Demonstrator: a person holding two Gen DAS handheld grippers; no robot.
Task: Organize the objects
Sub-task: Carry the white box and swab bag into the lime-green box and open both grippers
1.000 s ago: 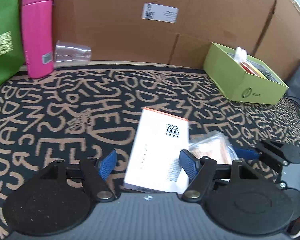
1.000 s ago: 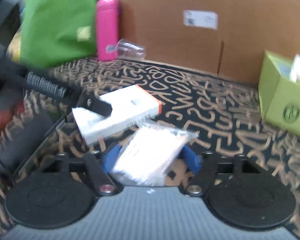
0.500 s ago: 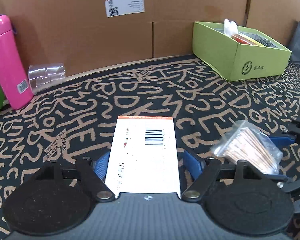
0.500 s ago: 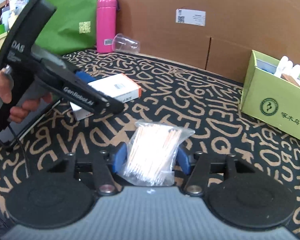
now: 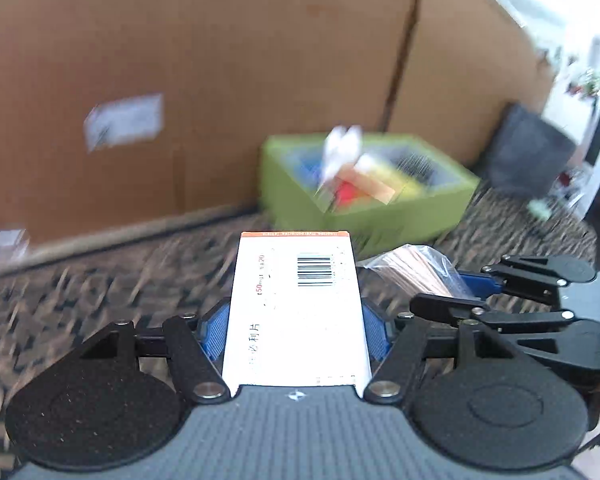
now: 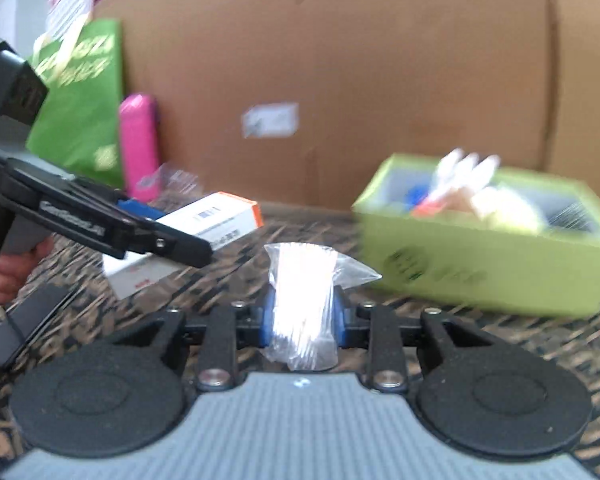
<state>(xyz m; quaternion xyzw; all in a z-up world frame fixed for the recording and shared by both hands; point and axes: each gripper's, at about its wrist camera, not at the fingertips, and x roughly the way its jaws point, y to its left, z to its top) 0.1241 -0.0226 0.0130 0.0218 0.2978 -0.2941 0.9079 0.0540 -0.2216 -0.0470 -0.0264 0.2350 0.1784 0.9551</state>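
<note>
White carton with an orange end band and a barcode (image 5: 296,312), gripped flat between the blue pads (image 5: 214,332) of the left gripper (image 5: 296,330), jaws pinching its long sides, carried clear of the patterned black-and-tan cloth (image 5: 100,280). Just to its right, clear plastic bag of thin pale sticks (image 6: 304,300), squeezed upright in the right gripper (image 6: 303,316), jaws having just been closing and now pressed tight on the bag, its corner flaring out to the right. Both loads side by side, near each other, lifted off the cloth. Ahead of them, open lime-green box (image 5: 380,216) standing on the cloth against the cardboard wall (image 5: 220,60), already stocked with white, red and yellow items, too blurred to name. In the right wrist view, a hand (image 6: 8,268) seen at the left edge around the left gripper's grey handle, carton jutting beyond its fingers. Further back on the left, pink bottle (image 6: 139,144) standing upright beside a green bag (image 6: 82,112), with a clear plastic cup (image 6: 172,182) lying near the bottle's foot. White label (image 6: 270,120) stuck on the cardboard. Dark bag-like shape (image 5: 528,152) at the far right past the box. Much of both views smeared by motion.
</note>
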